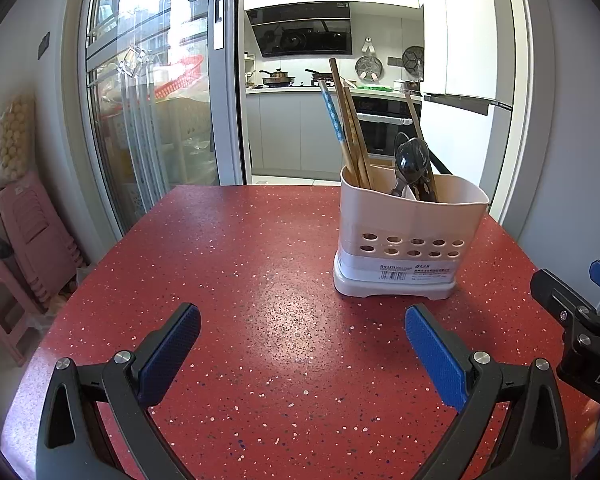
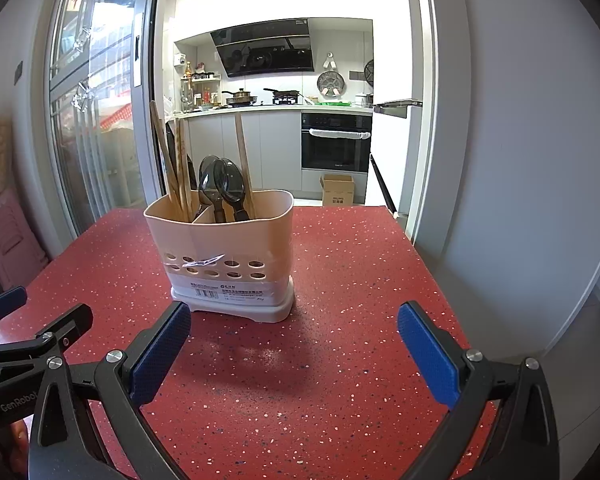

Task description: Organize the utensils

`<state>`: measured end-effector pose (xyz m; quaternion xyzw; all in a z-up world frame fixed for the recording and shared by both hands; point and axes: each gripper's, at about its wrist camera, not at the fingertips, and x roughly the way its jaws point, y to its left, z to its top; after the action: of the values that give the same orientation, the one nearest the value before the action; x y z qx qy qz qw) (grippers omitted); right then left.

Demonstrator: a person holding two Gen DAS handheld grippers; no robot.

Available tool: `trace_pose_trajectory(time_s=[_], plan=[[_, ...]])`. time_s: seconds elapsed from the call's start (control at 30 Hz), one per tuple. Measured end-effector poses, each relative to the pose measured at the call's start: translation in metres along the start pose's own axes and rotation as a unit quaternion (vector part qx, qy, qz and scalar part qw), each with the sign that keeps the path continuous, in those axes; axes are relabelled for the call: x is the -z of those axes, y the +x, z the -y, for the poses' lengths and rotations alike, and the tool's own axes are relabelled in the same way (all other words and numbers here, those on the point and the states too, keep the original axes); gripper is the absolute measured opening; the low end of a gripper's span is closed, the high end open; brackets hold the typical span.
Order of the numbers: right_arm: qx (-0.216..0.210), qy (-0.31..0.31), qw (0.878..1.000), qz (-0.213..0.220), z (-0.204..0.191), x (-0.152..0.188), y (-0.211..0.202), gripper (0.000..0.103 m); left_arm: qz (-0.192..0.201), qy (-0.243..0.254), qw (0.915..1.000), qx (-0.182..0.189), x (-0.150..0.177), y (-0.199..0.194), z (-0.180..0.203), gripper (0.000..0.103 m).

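No loose utensils on red worktop point(image 2: 340, 360) that we see. Caddy point(image 2: 224, 256) upright mid-worktop: chopsticks point(image 2: 172, 168) in left compartment, dark spoons point(image 2: 220, 184) in right. We judge sorting finished or nearly so. Left hand-held gripper point(image 1: 302, 344), right hand-held gripper point(image 2: 294, 340): both spread wide, holding nothing, short of caddy.

Your views bright, daylight through glass door point(image 1: 152, 92) at left. Soft glare patch on red table point(image 1: 284, 308); holder point(image 2: 224, 256) throws faint shadow toward you. Fisheye bends edges (corners black). Focus sharp.
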<state>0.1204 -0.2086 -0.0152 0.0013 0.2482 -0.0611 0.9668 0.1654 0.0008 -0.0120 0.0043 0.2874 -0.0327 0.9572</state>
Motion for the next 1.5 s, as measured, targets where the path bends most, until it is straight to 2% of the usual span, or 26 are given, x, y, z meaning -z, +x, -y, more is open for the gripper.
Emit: trace_pose_trajectory(time_s=[1.5], plan=[[0.002, 0.005, 1.000, 0.000, 0.0061, -0.0008, -0.0012, 0.103, 0.002, 0.002, 1.0000, -0.002, -0.0017, -0.0019, 0.0056, 0.103]])
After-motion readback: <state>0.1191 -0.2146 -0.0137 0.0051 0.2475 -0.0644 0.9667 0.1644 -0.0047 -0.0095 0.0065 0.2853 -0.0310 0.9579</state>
